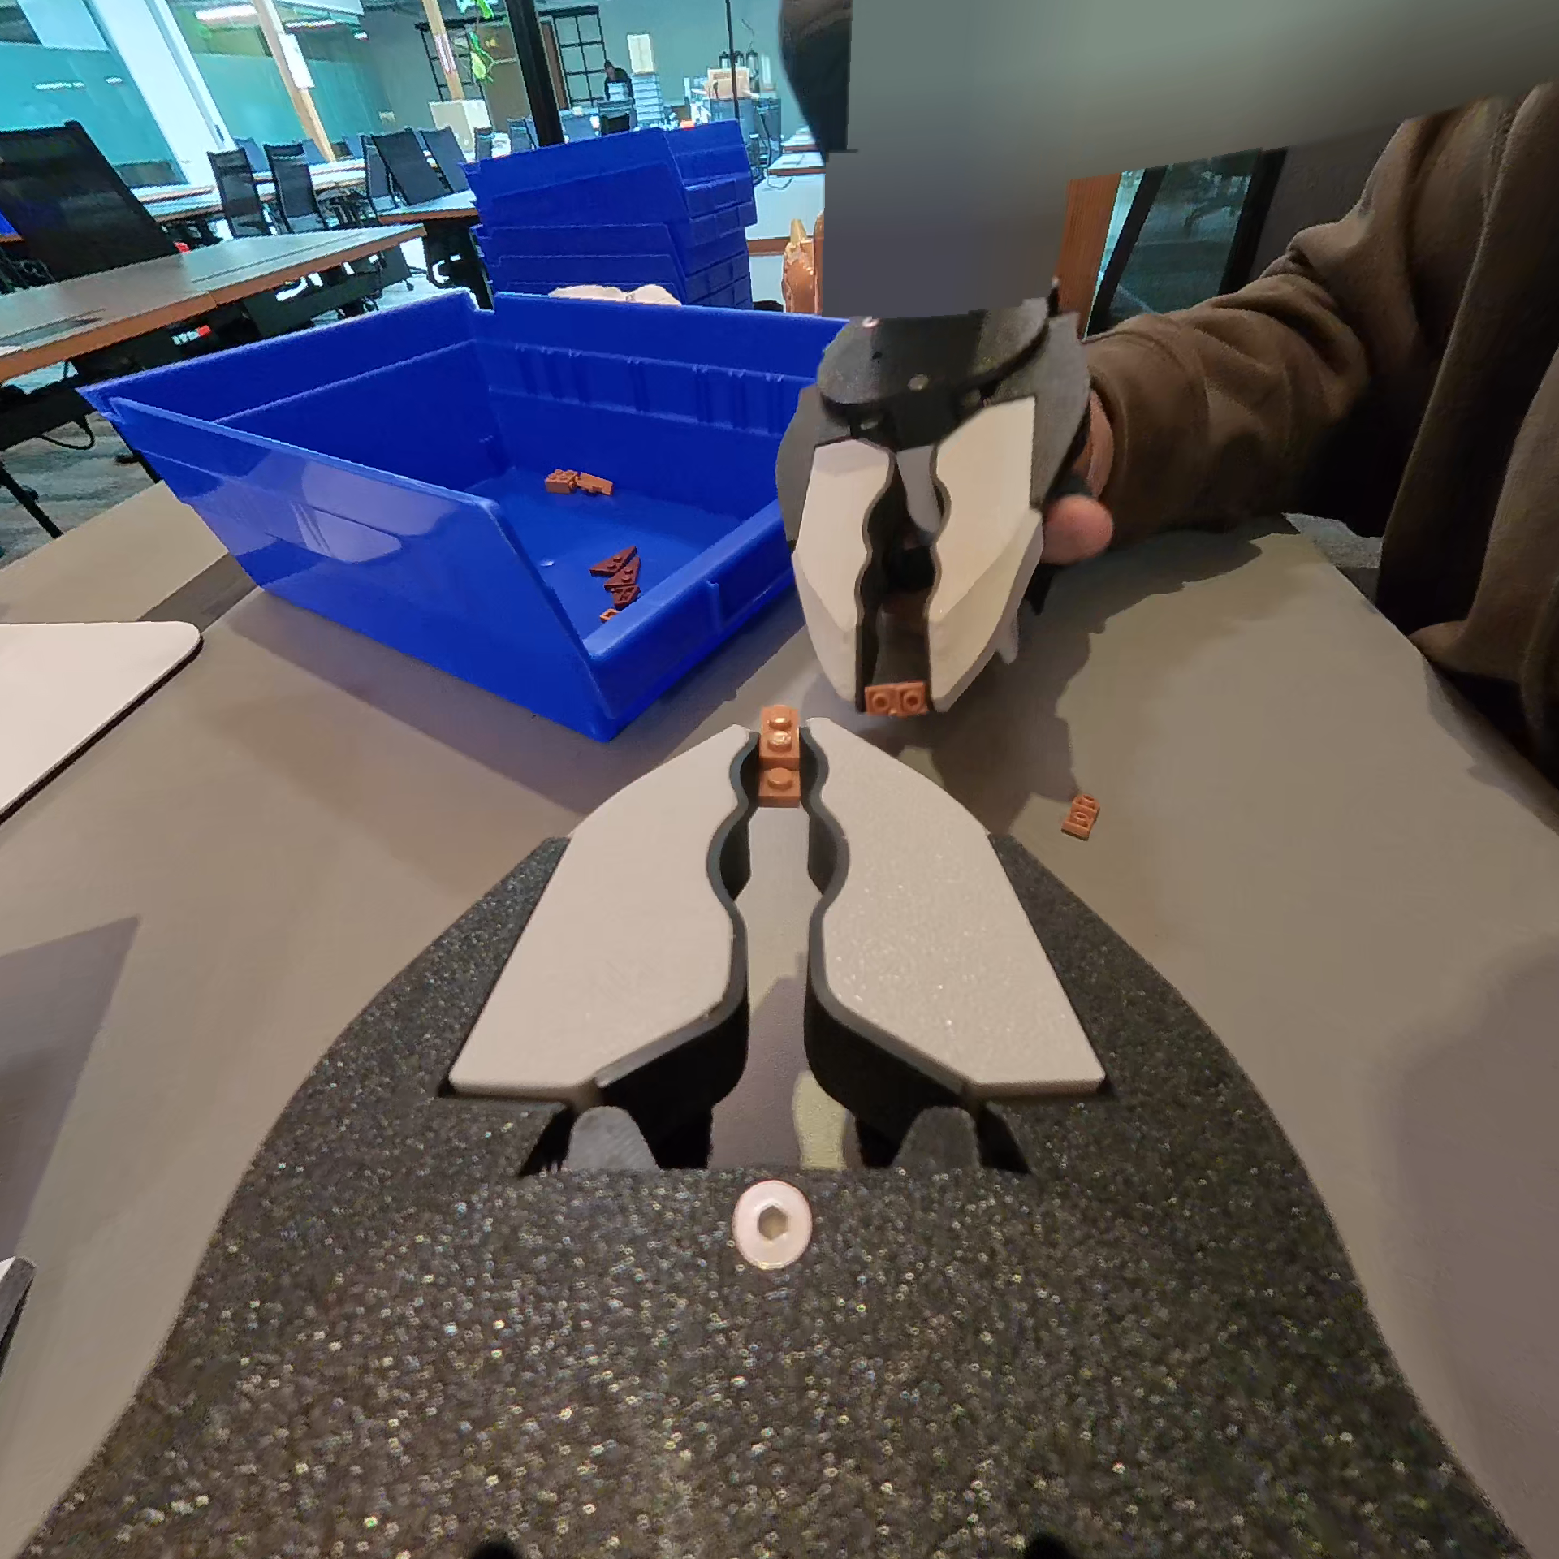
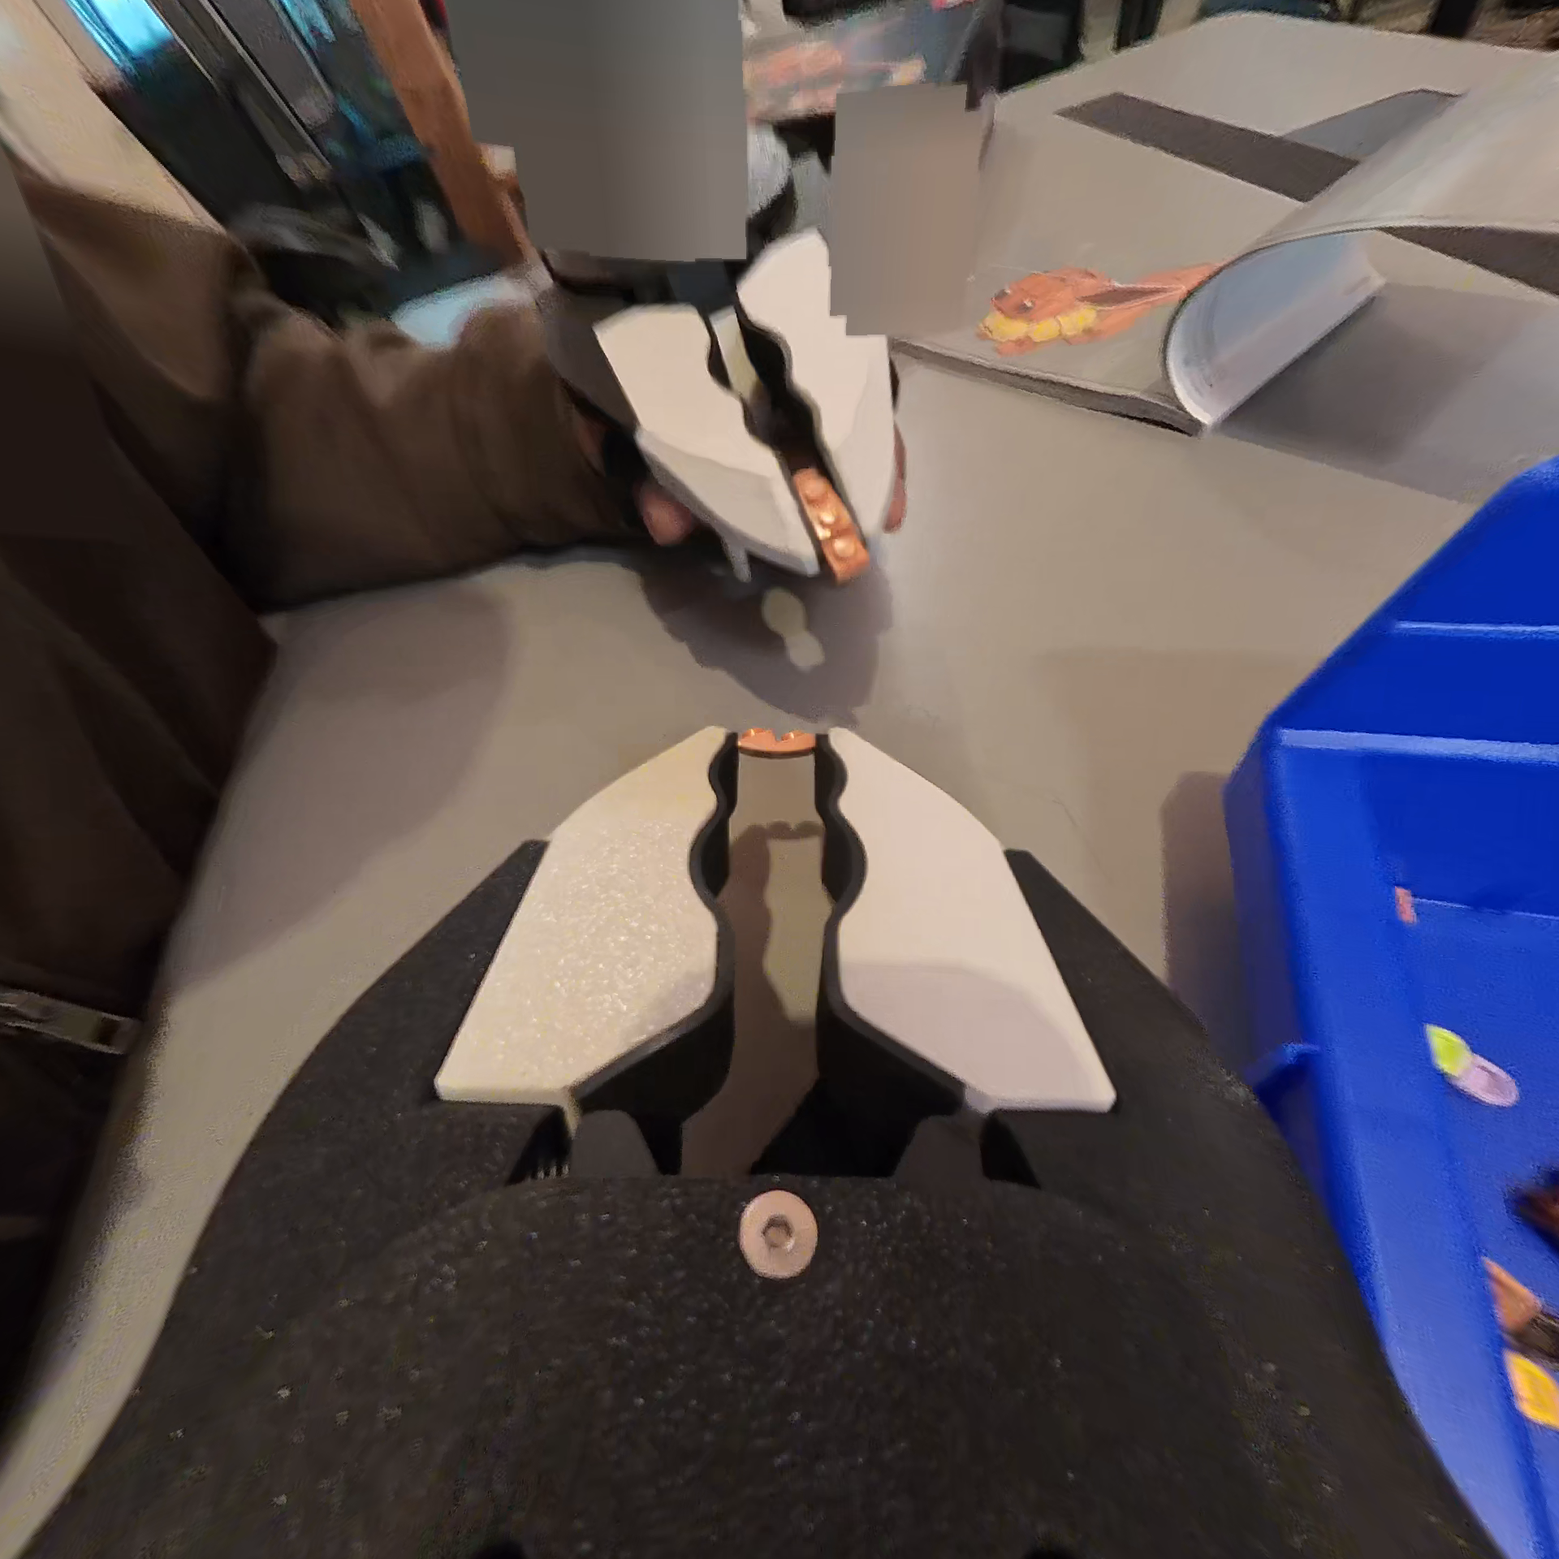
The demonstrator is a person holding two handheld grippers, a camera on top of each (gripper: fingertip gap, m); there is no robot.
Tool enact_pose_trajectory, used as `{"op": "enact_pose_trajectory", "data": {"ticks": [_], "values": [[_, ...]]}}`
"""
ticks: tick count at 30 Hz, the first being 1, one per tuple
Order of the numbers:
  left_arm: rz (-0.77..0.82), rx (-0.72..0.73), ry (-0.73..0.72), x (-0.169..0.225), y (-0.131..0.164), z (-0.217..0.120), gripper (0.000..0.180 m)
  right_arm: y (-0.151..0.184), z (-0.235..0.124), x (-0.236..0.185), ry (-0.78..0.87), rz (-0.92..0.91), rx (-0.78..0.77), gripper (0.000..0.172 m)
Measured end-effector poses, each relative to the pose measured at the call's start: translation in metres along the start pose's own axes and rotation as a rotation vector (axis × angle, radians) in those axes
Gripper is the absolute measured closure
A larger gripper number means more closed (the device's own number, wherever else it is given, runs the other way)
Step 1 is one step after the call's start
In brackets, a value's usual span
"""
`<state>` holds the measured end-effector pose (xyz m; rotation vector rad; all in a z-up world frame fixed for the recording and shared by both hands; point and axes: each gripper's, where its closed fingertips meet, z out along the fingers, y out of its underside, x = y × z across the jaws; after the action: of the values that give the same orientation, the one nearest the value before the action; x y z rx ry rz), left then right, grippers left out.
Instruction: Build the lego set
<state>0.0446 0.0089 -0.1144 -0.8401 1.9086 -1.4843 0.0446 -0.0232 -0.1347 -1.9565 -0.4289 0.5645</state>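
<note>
Each hand-held gripper, left and right, pinches an orange brick.

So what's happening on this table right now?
A person holds a gripper in each hand above a grey table. The left gripper pinches a small stack of orange-brown toy bricks; the right gripper pinches a two-stud orange plate. Another plate lies loose nearby, and more pieces sit in the blue bin.

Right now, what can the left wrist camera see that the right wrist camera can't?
Only the left wrist view shows a loose orange brick on the table and a stack of blue bins. Only the right wrist view shows an open booklet. Both show the blue bin, and each gripper, left and right, pinching a small orange brick piece.
</note>
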Motion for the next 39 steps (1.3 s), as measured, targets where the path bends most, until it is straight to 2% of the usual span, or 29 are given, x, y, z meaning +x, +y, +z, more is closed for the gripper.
{"op": "enact_pose_trajectory", "data": {"ticks": [5, 8, 12, 14, 17, 24, 30, 39], "values": [[-0.159, 0.053, 0.03, -0.002, -0.008, 0.0, 0.173, 0.043, 0.0, 0.034, 0.308, -0.394, -0.361, 0.155], [-0.214, 0.07, 0.036, -0.003, -0.009, 0.0, 0.173, 0.048, 0.002, 0.028, 0.301, -0.479, -0.413, 0.154], [-0.189, 0.037, 0.016, -0.004, -0.006, 0.003, 0.173, 0.035, -0.002, 0.026, 0.255, -0.411, -0.335, 0.123], [-0.124, 0.001, 0.018, 0.001, -0.002, 0.006, 0.173, 0.012, -0.003, 0.02, 0.196, -0.315, -0.188, 0.12], [-0.019, -0.049, 0.045, 0.013, 0.004, 0.011, 0.172, -0.013, -0.002, 0.009, 0.115, -0.239, -0.034, 0.132], [0.027, -0.034, 0.09, 0.024, 0.001, 0.013, 0.172, -0.011, 0.01, -0.005, 0.06, -0.307, -0.057, 0.154], [0.015, -0.035, 0.107, 0.025, 0.001, 0.013, 0.172, -0.014, 0.009, -0.002, 0.101, -0.327, -0.045, 0.161], [0.033, -0.13, 0.076, 0.023, 0.014, 0.017, 0.172, -0.003, 0.015, 0.005, 0.175, -0.405, -0.12, 0.164]]}}
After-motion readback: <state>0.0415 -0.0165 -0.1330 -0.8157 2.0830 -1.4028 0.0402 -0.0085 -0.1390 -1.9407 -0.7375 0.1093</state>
